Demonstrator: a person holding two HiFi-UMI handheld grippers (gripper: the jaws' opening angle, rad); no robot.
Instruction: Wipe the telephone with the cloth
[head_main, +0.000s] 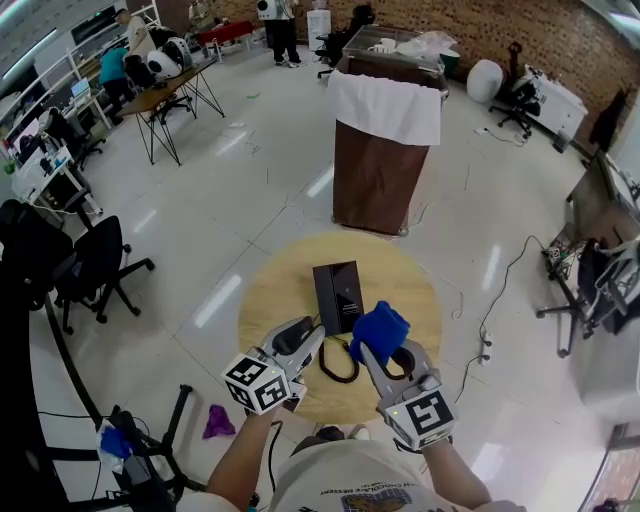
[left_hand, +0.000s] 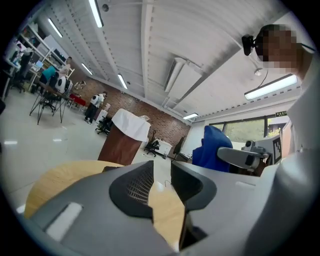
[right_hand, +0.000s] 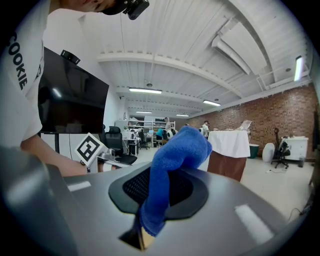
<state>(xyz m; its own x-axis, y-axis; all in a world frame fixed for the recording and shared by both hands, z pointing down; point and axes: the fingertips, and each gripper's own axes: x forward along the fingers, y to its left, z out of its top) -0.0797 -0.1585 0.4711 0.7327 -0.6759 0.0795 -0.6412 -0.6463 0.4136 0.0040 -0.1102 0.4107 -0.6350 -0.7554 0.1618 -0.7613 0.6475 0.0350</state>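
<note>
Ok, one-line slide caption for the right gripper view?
Right gripper shut on a blue cloth, with a white-draped stand beyond.

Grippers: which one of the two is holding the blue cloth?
The right gripper: its jaws are clamped on the blue cloth. The left gripper has its jaws apart, with nothing between them.

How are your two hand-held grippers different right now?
The left hand-held gripper has its jaws apart with nothing between them; the right hand-held gripper is shut on the blue cloth. The left one sits by the near left corner of the telephone, the right one by its near right corner. Both are grey and carry a marker cube.
</note>
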